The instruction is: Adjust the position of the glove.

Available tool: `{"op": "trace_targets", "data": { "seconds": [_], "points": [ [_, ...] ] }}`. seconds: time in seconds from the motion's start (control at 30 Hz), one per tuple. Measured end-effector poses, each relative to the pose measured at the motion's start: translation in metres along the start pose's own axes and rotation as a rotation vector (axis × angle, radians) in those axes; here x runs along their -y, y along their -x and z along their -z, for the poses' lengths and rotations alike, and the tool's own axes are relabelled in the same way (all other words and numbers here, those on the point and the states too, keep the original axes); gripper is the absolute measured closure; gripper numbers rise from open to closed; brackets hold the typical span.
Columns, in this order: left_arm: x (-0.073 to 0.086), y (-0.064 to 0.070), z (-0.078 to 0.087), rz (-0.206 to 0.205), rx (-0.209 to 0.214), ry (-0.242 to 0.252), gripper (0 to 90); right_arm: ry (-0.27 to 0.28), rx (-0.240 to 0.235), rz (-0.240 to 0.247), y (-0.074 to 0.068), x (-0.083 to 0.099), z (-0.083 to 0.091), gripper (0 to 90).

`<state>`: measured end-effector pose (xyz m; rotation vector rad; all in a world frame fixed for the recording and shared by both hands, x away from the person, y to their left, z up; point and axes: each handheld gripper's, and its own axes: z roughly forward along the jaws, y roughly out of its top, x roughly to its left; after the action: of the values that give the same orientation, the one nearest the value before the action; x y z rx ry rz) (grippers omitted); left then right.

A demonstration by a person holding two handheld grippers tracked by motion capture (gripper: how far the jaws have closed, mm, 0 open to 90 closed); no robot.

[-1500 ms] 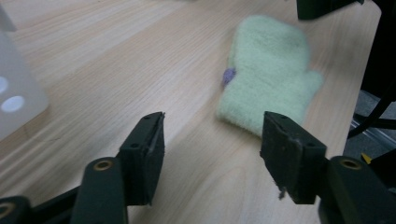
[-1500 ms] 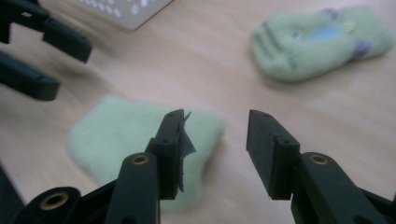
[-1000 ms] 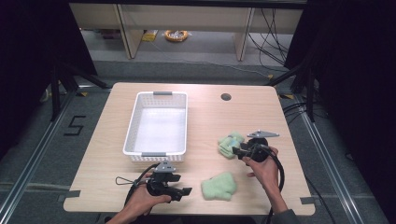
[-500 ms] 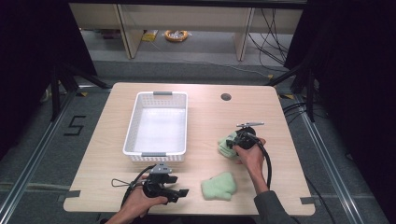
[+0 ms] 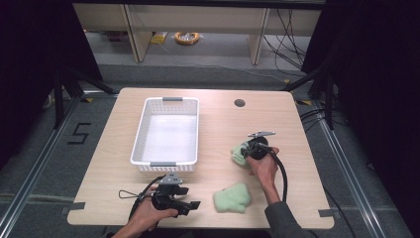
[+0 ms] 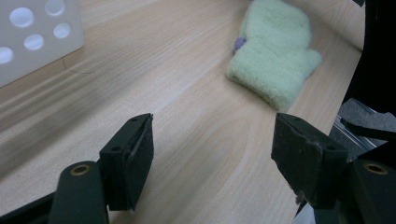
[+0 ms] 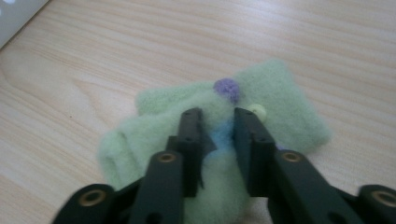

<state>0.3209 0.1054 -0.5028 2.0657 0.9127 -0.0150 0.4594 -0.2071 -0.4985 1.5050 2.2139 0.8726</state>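
Note:
Two pale green fuzzy mittens lie on the wooden table. The far mitten, with purple, blue and yellow dots, sits right of the white basket. My right gripper presses down on it, jaws shut on a pinched fold of its fabric. The near mitten lies flat by the table's front edge. My left gripper rests low on the table just left of that mitten, jaws wide open with bare wood between them.
The white perforated basket stands empty at the table's middle left. A round cable hole sits at the back of the table. Cables trail from both grippers. Dark frames and floor rails flank the table.
My right gripper moved left and down onto the far mitten and shut on its fabric. The left gripper stayed near the front edge, open.

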Motion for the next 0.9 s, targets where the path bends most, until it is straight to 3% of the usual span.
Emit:
{"op": "trace_targets", "data": {
  "seconds": [0.1,0.17,0.2,0.23,0.3,0.33,0.37,0.4,0.43,0.57,0.63,0.7,0.73,0.77,0.8,0.83,0.9],
  "points": [
    [0.0,-0.001,0.0,0.001,0.017,0.005,29.7,0.016,0.0,0.031,0.0,0.001,0.0,83.5],
    [0.0,-0.001,0.0,0.002,0.016,0.006,29.7,0.023,-0.016,0.034,0.001,0.001,-0.001,84.5],
    [0.0,-0.001,0.0,0.0,0.017,0.005,29.7,0.032,-0.009,0.072,0.003,0.001,0.001,86.1],
    [0.0,-0.001,0.0,0.008,0.012,0.01,29.7,0.032,-0.009,0.072,0.003,0.001,0.001,86.1],
    [0.0,-0.002,0.0,0.006,0.001,0.008,29.8,0.063,-0.042,0.087,0.005,0.003,0.007,87.3],
    [0.0,-0.003,0.0,0.005,0.011,0.008,29.8,0.064,-0.063,0.071,0.005,0.002,0.012,87.3],
    [0.0,-0.003,0.0,0.007,0.012,0.007,29.8,0.09,-0.087,0.092,0.006,0.002,0.016,87.4],
    [0.0,-0.003,0.0,0.007,0.012,0.007,29.8,0.09,-0.087,0.092,0.006,0.002,0.016,87.4],
    [0.0,-0.003,0.0,0.011,0.012,0.012,29.8,0.133,-0.102,0.138,0.008,0.002,0.026,87.5],
    [0.0,-0.003,0.0,0.011,0.009,0.012,29.8,0.136,-0.124,0.154,0.003,0.002,0.046,87.5],
    [-0.001,-0.003,0.0,0.02,0.004,0.014,29.7,0.178,-0.178,0.181,0.001,0.005,0.064,87.5],
    [-0.001,-0.004,0.0,0.012,0.006,0.012,29.7,0.177,-0.198,0.16,-0.003,0.006,0.071,87.5],
    [-0.001,-0.004,0.001,0.014,-0.002,0.012,29.7,0.199,-0.213,0.199,-0.002,0.007,0.077,87.5],
    [-0.002,-0.004,0.0,0.023,0.0,0.02,29.6,0.205,-0.228,0.191,-0.007,0.01,0.088,87.5],
    [-0.002,-0.004,0.0,0.023,0.0,0.02,29.6,0.205,-0.228,0.191,-0.007,0.01,0.088,87.5],
    [-0.002,-0.005,0.0,0.016,0.0,0.016,29.5,0.214,-0.254,0.216,-0.01,0.014,0.097,87.5],
    [-0.002,-0.005,0.0,0.016,0.0,0.016,29.4,0.211,-0.259,0.234,-0.01,0.015,0.099,87.5]
  ]
}}
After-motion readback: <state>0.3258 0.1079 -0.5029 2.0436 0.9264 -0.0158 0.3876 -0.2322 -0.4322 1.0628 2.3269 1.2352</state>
